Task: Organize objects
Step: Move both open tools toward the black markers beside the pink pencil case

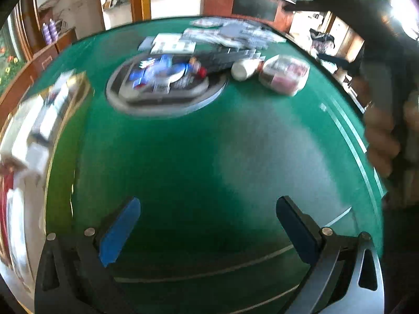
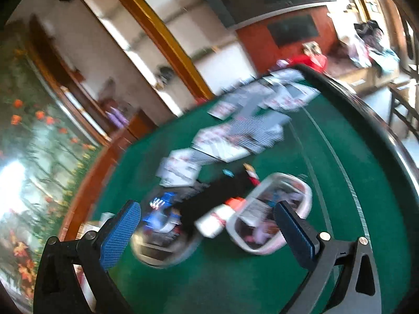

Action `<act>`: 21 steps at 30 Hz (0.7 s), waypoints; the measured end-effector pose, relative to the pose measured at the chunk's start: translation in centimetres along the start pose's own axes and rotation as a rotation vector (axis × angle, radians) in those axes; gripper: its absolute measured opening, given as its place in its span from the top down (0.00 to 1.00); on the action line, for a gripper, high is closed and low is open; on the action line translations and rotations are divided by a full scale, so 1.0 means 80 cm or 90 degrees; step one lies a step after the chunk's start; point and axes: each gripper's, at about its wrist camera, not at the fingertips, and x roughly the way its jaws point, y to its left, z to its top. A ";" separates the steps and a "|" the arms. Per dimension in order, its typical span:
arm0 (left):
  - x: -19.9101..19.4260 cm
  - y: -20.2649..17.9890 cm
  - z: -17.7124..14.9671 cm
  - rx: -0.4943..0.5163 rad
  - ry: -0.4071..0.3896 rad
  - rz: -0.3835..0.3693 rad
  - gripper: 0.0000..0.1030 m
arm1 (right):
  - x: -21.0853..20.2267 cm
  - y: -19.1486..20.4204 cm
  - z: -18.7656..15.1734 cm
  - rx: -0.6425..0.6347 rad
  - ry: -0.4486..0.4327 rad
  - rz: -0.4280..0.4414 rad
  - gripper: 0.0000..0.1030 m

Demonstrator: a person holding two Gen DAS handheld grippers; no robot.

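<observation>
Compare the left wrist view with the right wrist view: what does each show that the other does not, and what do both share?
Only the left wrist view shows a hand at its right edge and the framed items by the table's left side.

Only the right wrist view shows the flower picture on the wall and a red-clad figure beyond the table.

Both show the green table, the round tray, the white bottle, the clear box, scattered papers, and open, empty jaws.
</observation>
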 end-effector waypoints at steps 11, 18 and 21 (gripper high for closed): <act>-0.003 0.009 0.145 0.014 -0.069 0.028 0.00 | -0.015 -0.028 0.007 0.022 -0.033 -0.059 0.00; 0.065 0.005 0.213 -0.002 -0.073 0.006 0.00 | -0.013 -0.053 0.012 0.085 -0.017 -0.044 0.00; 0.107 -0.017 0.231 0.043 -0.064 0.036 0.00 | -0.026 -0.069 0.017 0.110 -0.044 -0.055 0.00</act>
